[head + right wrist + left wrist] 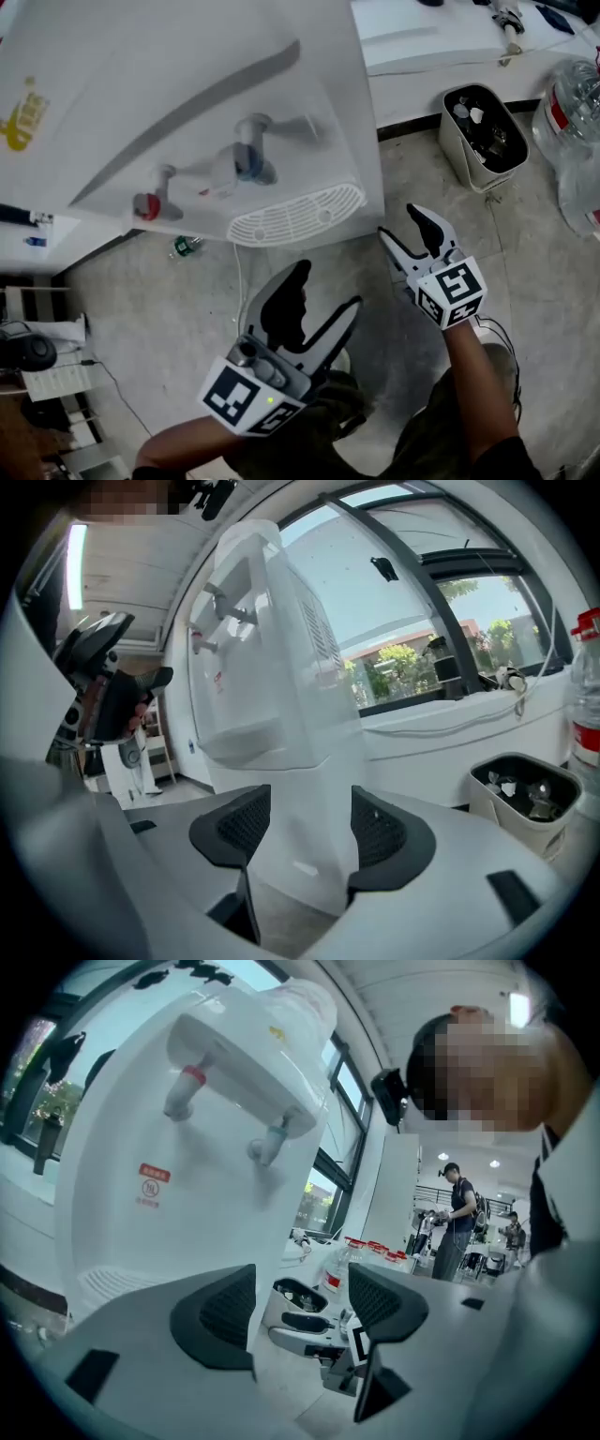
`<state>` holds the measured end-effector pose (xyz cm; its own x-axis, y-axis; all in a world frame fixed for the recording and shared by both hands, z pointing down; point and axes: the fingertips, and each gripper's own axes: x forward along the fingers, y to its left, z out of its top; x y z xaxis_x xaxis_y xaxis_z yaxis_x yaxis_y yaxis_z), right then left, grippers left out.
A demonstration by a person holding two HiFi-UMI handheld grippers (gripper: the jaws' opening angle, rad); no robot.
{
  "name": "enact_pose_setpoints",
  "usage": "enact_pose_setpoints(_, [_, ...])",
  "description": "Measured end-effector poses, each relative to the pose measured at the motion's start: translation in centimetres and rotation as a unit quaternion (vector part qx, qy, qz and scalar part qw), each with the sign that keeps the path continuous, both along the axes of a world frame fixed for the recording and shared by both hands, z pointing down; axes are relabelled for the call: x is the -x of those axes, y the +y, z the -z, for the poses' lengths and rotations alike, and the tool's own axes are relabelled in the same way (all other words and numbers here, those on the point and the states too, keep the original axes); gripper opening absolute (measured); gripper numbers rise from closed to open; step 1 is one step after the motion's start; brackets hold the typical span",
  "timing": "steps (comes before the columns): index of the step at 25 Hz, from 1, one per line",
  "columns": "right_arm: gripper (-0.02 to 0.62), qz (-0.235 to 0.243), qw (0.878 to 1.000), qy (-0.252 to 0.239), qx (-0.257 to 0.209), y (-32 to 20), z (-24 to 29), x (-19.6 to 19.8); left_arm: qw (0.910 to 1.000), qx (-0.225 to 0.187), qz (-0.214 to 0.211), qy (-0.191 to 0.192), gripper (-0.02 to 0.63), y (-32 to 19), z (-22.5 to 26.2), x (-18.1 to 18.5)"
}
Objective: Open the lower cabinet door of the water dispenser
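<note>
While both grippers gape empty, water dispenser [234, 122] stands ahead.

The floor [169, 319] was grey, mottled concrete. Along the far right ran a low white sill [450, 82] under tall, dark-framed windows [412, 583], with daylight and green trees beyond. A white waste bin [457, 150] stood on the floor near the sill, with clear water jugs [572, 131] just right of it. A strip light [73, 564] glowed on the ceiling.

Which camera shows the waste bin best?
The head view: it looks down into the bin. The right gripper view shows the bin side-on near the edge; the left gripper view shows it small and distant.
</note>
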<state>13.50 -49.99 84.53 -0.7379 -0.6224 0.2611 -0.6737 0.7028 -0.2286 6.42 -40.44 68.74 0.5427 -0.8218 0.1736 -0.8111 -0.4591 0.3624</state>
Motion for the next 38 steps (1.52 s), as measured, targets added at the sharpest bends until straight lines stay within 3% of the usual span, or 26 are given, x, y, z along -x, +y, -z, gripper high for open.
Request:
enact_pose_setpoints(4, [0.236, 0.029, 0.999, 0.009, -0.026, -0.2, -1.4, 1.1, 0.9995, -0.024, 0.002, -0.021, 0.285, 0.2, 0.0, -0.3])
enact_pose_setpoints(10, [0.236, 0.057, 0.998, 0.018, -0.011, -0.2, -4.7, 1.4, 0.9991, -0.028, 0.004, -0.031, 0.285, 1.6, 0.1, -2.1])
enact_pose_setpoints(16, [0.236, 0.069, 0.998, 0.011, -0.01, -1.3, -5.3, 1.8, 0.9963, -0.068, 0.024, -0.045, 0.285, 1.8, 0.1, -1.5])
enact_pose_setpoints(20, [0.239, 0.093, 0.996, 0.0, -0.016, -1.5, -5.4, 2.4, 0.9972, -0.058, 0.02, -0.042, 0.285, 2.8, -1.3, -0.9])
enact_pose_setpoints(27, [0.239, 0.119, 0.992, 0.024, -0.03, -1.9, -6.4, 3.3, 0.9969, -0.053, 0.044, -0.039, 0.285, 4.0, -1.9, 1.0])
enact_pose_setpoints(33, [0.239, 0.12, 0.992, 0.024, -0.028, -2.6, -6.7, 3.7, 0.9979, -0.029, 0.04, -0.041, 0.285, 5.1, -3.6, 0.8])
enact_pose_setpoints(38, [0.239, 0.122, 0.991, 0.034, -0.041, -2.6, -6.8, 4.6, 0.998, -0.033, 0.03, -0.045, 0.285, 5.6, -3.6, 0.4])
